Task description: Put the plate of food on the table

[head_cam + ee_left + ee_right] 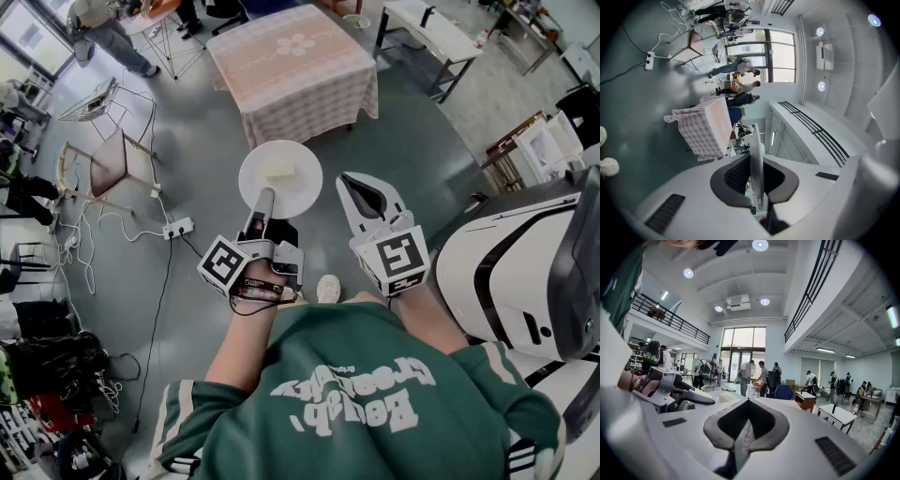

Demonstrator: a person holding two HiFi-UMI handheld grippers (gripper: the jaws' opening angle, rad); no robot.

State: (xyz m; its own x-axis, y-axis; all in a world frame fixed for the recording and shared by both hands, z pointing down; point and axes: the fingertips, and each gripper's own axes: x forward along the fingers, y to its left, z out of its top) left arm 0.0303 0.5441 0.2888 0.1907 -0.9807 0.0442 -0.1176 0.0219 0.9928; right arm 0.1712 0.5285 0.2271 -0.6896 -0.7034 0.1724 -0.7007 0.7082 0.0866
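Observation:
A round white plate (281, 178) carries a pale block of food (278, 170). My left gripper (265, 199) is shut on the plate's near rim and holds it level above the grey floor. In the left gripper view the plate (756, 159) stands edge-on between the jaws. The table (292, 66) with a pink checked cloth lies just beyond the plate and shows again as the table (710, 126) ahead of the jaws. My right gripper (359, 190) hovers beside the plate on its right, shut and holding nothing, and it is the right gripper (749, 425) seen from its own camera.
A large white machine (525, 272) stands close at my right. A folding chair (112, 159), a power strip (176, 228) and cables lie on the floor at left. White desks (422, 28) stand behind the table at right. People (108, 33) move at the far left.

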